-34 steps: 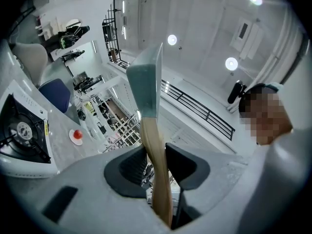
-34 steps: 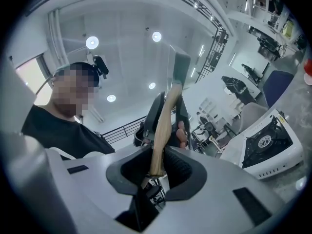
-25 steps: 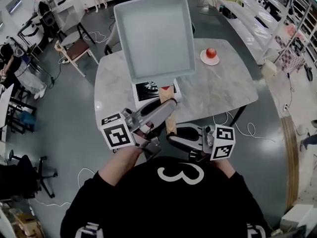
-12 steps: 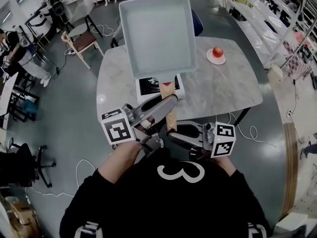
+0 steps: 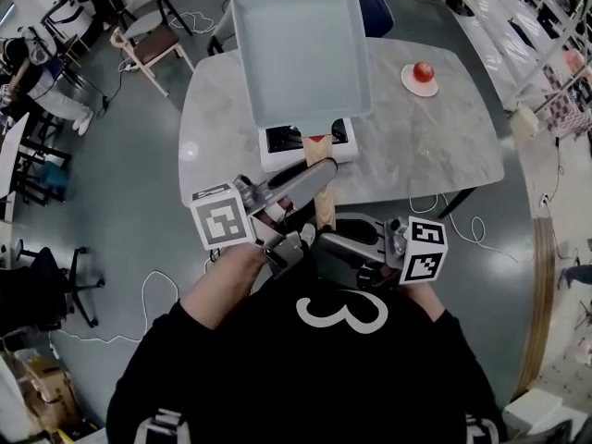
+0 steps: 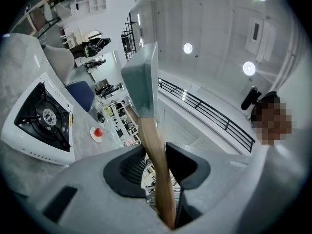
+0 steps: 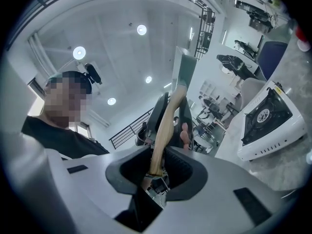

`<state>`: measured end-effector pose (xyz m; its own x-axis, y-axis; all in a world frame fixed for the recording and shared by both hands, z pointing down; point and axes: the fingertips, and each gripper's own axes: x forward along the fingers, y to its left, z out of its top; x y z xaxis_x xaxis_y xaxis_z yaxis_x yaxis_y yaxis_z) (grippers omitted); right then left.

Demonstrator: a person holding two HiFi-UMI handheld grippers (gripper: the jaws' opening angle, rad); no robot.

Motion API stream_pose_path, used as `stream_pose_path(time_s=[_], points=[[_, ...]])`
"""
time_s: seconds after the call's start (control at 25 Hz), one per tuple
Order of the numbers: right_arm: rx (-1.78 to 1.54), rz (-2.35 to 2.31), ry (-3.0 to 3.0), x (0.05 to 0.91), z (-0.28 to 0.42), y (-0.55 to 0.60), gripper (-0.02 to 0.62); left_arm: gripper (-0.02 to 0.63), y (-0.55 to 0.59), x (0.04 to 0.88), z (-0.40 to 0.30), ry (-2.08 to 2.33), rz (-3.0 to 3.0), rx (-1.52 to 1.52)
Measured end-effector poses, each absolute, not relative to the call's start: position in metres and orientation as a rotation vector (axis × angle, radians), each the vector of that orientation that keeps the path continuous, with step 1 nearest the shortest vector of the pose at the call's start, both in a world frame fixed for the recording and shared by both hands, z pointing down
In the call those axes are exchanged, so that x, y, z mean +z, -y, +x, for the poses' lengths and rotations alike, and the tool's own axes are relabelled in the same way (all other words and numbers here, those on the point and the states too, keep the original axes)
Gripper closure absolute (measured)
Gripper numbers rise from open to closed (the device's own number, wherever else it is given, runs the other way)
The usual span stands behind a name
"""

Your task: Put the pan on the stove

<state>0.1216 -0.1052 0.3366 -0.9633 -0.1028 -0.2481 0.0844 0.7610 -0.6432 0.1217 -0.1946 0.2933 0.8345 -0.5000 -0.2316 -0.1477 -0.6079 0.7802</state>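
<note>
A square grey pan [image 5: 301, 54] with a wooden handle [image 5: 323, 202] hangs in the air over the white single-burner stove [image 5: 280, 141], hiding the burner's far part. The stove stands near the front edge of the marble table [image 5: 416, 155]. My left gripper [image 5: 317, 179] is shut on the handle from the left, and my right gripper [image 5: 326, 240] is shut on the handle's near end. In the left gripper view the handle [image 6: 157, 155] runs up between the jaws to the pan [image 6: 141, 77], with the stove [image 6: 41, 118] at the left. The right gripper view shows the handle [image 7: 163, 130], the pan [image 7: 183, 69] and the stove [image 7: 265, 116].
A red apple on a small plate [image 5: 422, 72] sits at the table's far right. Chairs [image 5: 148, 35] and people stand beyond the table's left side. Cables lie on the floor by the table's legs [image 5: 444, 215].
Both grippers and the pan have sunk a little toward the stove. The hold on the handle is the same.
</note>
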Motion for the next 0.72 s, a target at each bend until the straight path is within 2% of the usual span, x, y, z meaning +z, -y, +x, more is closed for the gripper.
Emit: stream_pose_path(time_s=[0.72], points=[[-1.211, -0.085, -2.641, 0.355, 0.096, 0.166, 0.514, 0.471, 0.262, 0.327, 0.098, 0.468, 2.005, -0.552]])
